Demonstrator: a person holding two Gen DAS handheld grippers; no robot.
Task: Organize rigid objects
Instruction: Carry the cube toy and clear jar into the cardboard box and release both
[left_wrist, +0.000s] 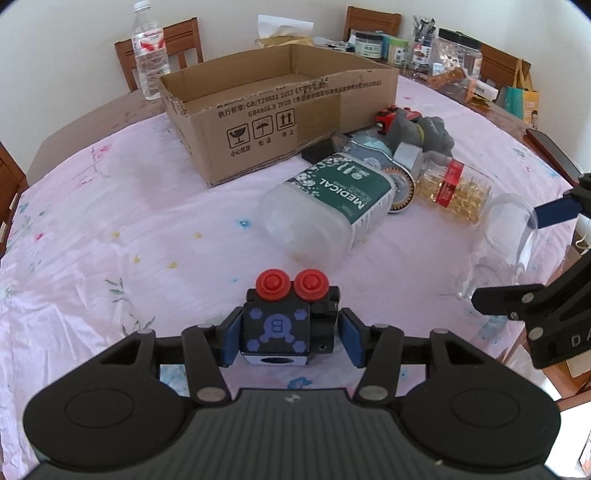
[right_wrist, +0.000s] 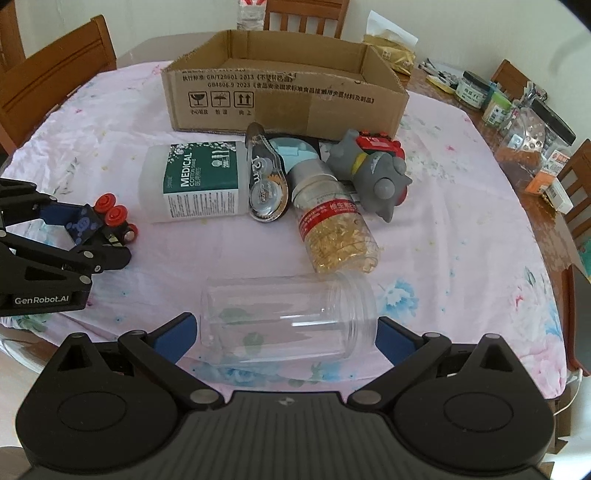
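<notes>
My left gripper (left_wrist: 290, 341) is shut on a black toy train car (left_wrist: 286, 325) with red wheels; the car also shows in the right wrist view (right_wrist: 99, 223). My right gripper (right_wrist: 286, 338) has its blue pads at both ends of a clear plastic jar (right_wrist: 288, 321) lying on its side; the jar also shows in the left wrist view (left_wrist: 506, 240). An open cardboard box (right_wrist: 284, 99) stands at the back. In front of it lie a medical cotton swab tub (right_wrist: 195, 182), a correction tape (right_wrist: 266, 184), a capsule bottle (right_wrist: 332, 225) and a grey toy (right_wrist: 376, 177).
A pink flowered cloth (left_wrist: 110, 229) covers the table. A water bottle (left_wrist: 149, 51) stands behind the box. Jars and clutter (right_wrist: 524, 122) crowd the far right. Wooden chairs (right_wrist: 55, 74) ring the table.
</notes>
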